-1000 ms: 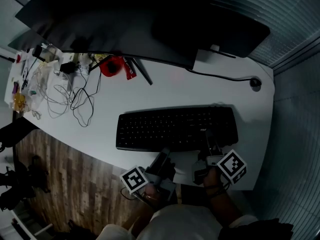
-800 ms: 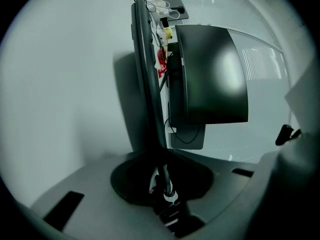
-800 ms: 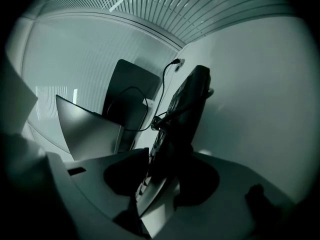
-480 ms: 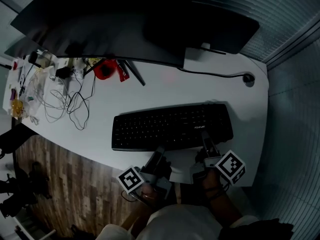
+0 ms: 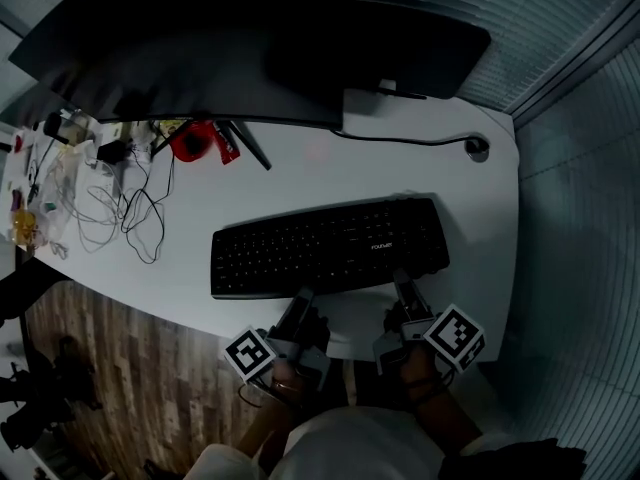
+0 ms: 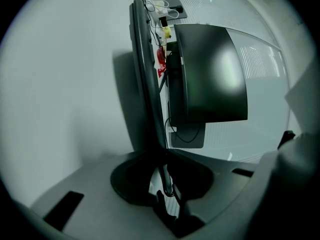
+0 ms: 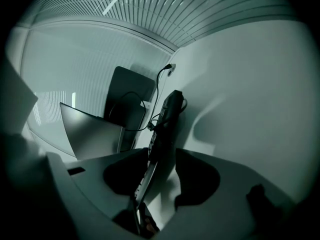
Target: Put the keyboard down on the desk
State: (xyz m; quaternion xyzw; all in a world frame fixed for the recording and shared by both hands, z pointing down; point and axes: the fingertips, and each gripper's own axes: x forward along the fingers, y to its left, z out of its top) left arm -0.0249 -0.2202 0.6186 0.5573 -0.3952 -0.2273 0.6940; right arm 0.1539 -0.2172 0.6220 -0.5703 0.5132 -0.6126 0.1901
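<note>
Matt black plastic is shown on the keyboard [image 5: 328, 246]; beneath it, the desk [image 5: 330, 168] is finished smooth white; left of the keyboard, a wood-grain floor [image 5: 120, 358] is seen.

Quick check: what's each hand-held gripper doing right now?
Left hand-held gripper: closed on the keyboard, at its near edge.
Right hand-held gripper: open, jaws have just been opening; the keyboard's edge sits between them, not pinched.

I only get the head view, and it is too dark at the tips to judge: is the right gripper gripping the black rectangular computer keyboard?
Observer: No. In the right gripper view, the right gripper has just been opening its jaws. The black rectangular keyboard stands edge-on between them, with a bright gap beside it.
Operator: And the left gripper?
Observer: Its own view shows the left gripper closed on the keyboard's near edge.
</note>
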